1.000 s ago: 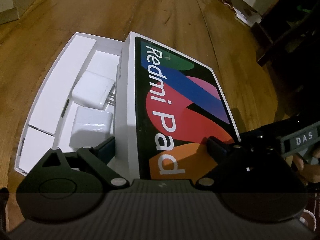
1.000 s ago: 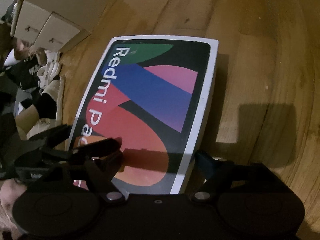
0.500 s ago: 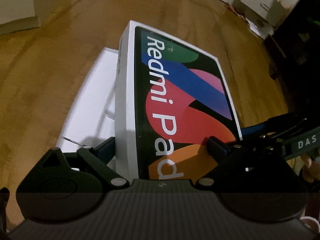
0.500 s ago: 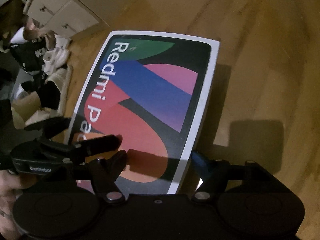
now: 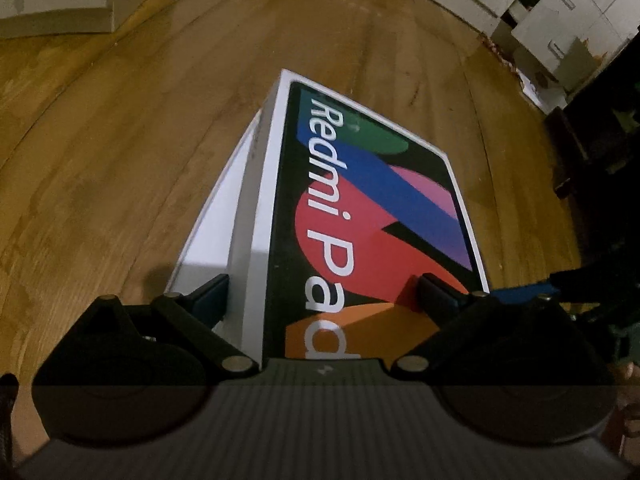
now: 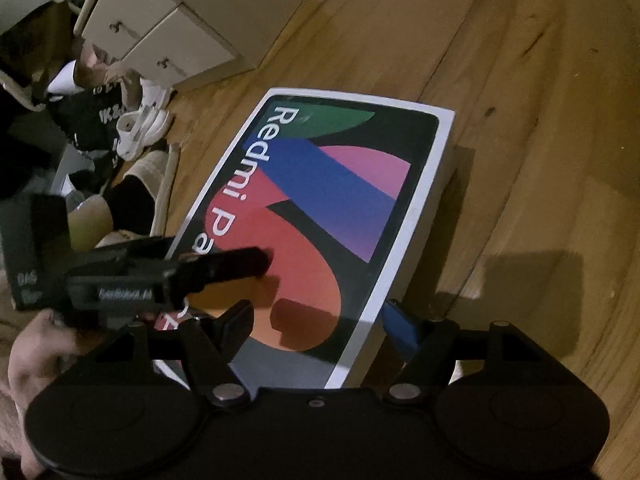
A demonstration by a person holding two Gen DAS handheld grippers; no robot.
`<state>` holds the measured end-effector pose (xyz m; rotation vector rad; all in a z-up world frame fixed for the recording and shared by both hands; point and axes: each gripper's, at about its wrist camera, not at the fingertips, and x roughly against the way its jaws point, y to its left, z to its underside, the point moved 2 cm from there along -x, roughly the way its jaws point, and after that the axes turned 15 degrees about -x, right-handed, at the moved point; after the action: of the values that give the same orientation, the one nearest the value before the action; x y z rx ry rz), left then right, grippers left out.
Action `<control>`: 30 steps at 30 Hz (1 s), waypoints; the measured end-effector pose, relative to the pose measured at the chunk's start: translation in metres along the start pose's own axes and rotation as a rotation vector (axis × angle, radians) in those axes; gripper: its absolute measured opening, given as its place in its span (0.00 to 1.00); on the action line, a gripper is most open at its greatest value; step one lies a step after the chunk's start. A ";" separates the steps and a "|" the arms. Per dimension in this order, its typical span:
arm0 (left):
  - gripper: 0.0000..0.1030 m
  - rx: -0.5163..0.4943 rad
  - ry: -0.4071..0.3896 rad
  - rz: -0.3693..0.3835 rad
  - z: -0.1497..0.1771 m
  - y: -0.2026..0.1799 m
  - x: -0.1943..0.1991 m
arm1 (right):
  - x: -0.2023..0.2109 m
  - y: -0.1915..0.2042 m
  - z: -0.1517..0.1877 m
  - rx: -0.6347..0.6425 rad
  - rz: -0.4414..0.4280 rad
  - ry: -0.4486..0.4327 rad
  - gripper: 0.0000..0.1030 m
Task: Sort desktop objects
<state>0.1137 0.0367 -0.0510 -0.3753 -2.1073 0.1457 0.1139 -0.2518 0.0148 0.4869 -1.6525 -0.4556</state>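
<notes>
Left tool (image 5: 324, 292) and right tool (image 6: 316, 316), both spread wide, straddle the Redmi Pad lid (image 5: 372, 216) over its white tray (image 5: 216, 232).

Lid (image 5: 372, 216) hides nearly all of tray (image 5: 216, 232) in left view; only white sliver shows at left side, contents unseen. Lid's near end cut off behind left gripper (image 5: 324, 292) body. Right view: left gripper (image 6: 224, 264) covers end of "Pad" lettering; label on its body blurred, unreadable. Shoes (image 6: 140, 132) top left dim, indistinct
</notes>
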 end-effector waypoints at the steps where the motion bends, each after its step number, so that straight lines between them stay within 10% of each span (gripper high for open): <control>1: 0.96 0.009 0.001 0.004 0.002 0.002 -0.002 | -0.002 0.001 0.001 0.005 0.001 0.002 0.75; 17: 0.94 0.039 0.018 0.037 -0.009 0.010 -0.021 | -0.015 0.043 -0.010 0.106 -0.056 0.015 0.68; 30: 0.94 0.065 0.064 0.037 0.004 0.018 -0.024 | -0.012 -0.045 -0.016 -0.230 0.094 -0.063 0.69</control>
<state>0.1257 0.0461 -0.0767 -0.3757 -2.0283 0.2206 0.1336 -0.2830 -0.0179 0.2254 -1.6512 -0.5877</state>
